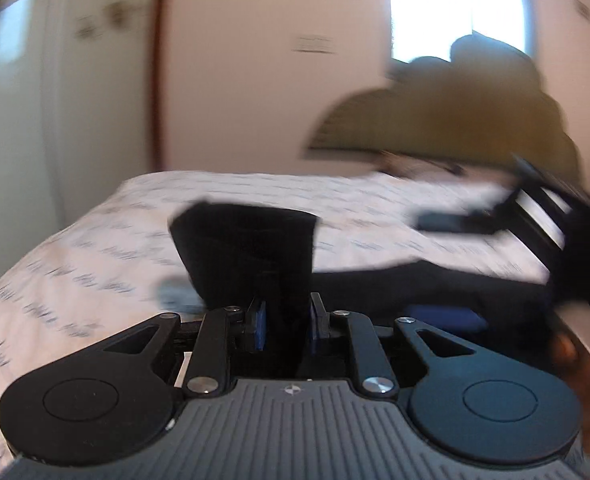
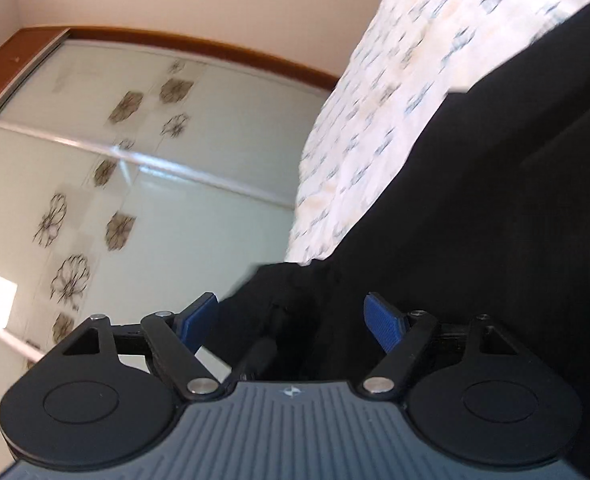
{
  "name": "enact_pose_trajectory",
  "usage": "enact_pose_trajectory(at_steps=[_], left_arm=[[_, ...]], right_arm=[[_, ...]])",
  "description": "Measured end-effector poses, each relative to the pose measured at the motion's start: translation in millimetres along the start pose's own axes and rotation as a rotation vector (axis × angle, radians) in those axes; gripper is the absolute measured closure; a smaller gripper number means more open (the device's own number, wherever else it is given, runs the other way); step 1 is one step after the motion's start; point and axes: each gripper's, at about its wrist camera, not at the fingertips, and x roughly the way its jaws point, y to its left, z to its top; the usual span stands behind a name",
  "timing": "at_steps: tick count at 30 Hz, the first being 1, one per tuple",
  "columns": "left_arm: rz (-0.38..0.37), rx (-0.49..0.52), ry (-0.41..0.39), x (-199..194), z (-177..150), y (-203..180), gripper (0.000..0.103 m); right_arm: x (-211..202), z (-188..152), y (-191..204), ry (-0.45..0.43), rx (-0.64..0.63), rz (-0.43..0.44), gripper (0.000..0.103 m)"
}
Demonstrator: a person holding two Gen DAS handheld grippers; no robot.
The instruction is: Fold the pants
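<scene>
**Gripping pants at left, right claw spread**

Left claw [image 1: 286, 322] is drawn in narrow, its blue pads [image 1: 259, 325] pinching a fold of the black pants [image 1: 251, 252]; the cloth rises from between them and trails right across the patterned bed [image 1: 95, 256]. The view is blurred.

Right claw [image 2: 291, 320] stands spread wide, blue pads [image 2: 383, 322] well apart. Black cloth of the pants [image 2: 475, 220] lies between and ahead of them, but neither pad presses on it. Beyond the bed edge [image 2: 359, 128], a floral sliding wardrobe door [image 2: 143, 184].
</scene>
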Motion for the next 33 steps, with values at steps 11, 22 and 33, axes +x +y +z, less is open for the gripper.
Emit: enact_pose_trajectory(at_steps=[11,22,33], left_arm=[[-0.248,-0.156,0.045,13.0,-33.1,2.3,0.080],[-0.409,0.130,0.014,-27.7,-36.8,-28.2,0.032],[-0.188,-0.049,0.008,-59.6,-47.6,24.1,0.006]], right_arm=[[17.4,3.9,-4.1,0.102,-0.002,-0.053,0.016],[37.9,-7.4,20.2,0.237,-0.167,-0.228,0.018],[16.7,-9.3,14.5,0.173,-0.128,-0.148,0.085]])
